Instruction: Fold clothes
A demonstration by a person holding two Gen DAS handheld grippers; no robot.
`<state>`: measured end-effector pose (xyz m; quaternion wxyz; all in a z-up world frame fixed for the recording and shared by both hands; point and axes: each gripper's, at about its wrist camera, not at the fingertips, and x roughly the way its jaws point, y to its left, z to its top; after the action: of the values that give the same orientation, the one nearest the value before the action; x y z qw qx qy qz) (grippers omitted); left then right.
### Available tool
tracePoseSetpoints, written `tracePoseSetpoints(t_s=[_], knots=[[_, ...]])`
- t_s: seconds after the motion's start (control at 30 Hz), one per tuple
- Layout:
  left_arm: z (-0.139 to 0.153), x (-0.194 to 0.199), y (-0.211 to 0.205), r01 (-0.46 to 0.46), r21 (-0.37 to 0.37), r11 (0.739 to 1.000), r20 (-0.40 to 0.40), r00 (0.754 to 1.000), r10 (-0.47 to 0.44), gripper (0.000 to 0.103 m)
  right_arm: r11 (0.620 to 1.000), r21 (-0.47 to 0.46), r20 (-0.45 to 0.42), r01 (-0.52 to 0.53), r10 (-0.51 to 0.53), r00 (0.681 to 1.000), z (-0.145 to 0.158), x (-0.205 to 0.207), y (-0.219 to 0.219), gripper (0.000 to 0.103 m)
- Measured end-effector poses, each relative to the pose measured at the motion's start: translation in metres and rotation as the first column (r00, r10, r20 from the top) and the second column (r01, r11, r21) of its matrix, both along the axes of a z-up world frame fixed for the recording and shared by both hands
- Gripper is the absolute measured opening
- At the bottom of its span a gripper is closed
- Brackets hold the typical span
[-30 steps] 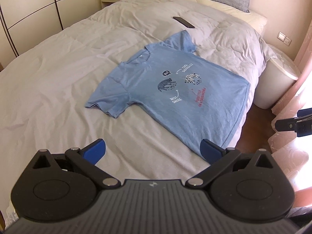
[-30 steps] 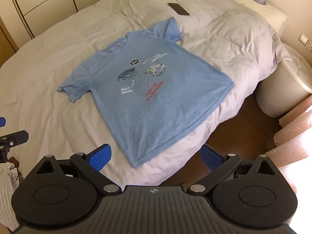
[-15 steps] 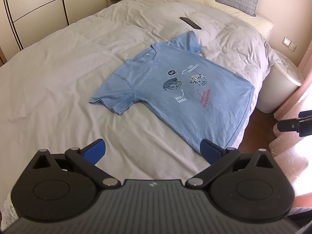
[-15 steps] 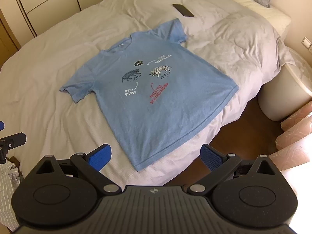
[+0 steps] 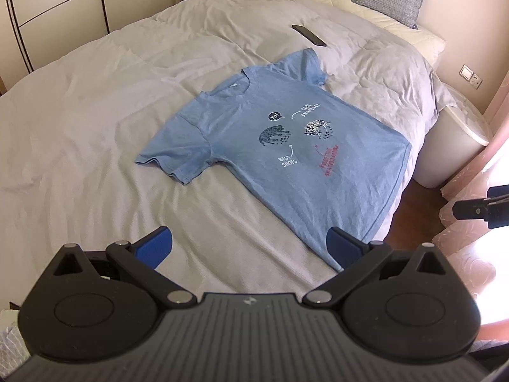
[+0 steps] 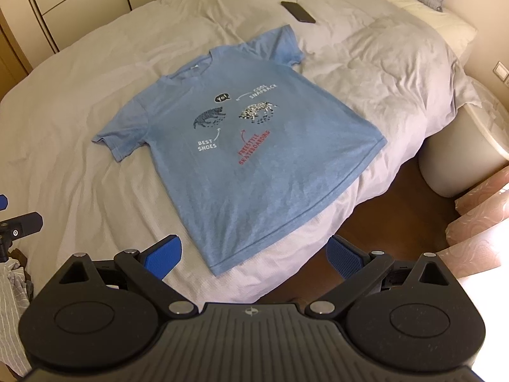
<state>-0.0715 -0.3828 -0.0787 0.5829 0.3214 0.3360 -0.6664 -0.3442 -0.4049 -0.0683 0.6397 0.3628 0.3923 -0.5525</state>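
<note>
Both tools hang above the near edge of the bed with nothing between their blue pads: the left gripper [image 5: 249,248] has its jaws spread wide over bare bedding beside the shirt's near hem corner, and the right gripper [image 6: 254,256] is just as wide open, above the hem where the mattress edge drops to the floor. Beyond them the blue T-shirt [image 6: 241,146] lies flat, print side up, on the grey duvet [image 5: 79,133], collar pointing away, its hem running close along the bed's edge. A dark phone [image 6: 298,11] rests further up the duvet, well clear of the shirt. No fold appears started, so this looks like the approach. Next, each gripper likely needs to descend and pinch an edge of the fabric without catching the duvet underneath.
</note>
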Motion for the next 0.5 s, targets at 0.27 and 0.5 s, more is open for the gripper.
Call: tracePoseSetpoints(t_s=[0.27,0.5], knots=[[-0.010,-0.002,-0.012,0.030,0.020,0.999,-0.011,0.999,-0.030,0.102,0.999,0.011,-0.015,0.039,-0.039,0.999,-0.004,-0.007,-0.007,0.100],[-0.028,0.004,-0.032,-0.045,0.052,0.998,-0.019,0.999,0.046,0.102,0.999,0.039,-0.026,0.022,-0.021,0.999,-0.012,-0.006,-0.018,0.100]])
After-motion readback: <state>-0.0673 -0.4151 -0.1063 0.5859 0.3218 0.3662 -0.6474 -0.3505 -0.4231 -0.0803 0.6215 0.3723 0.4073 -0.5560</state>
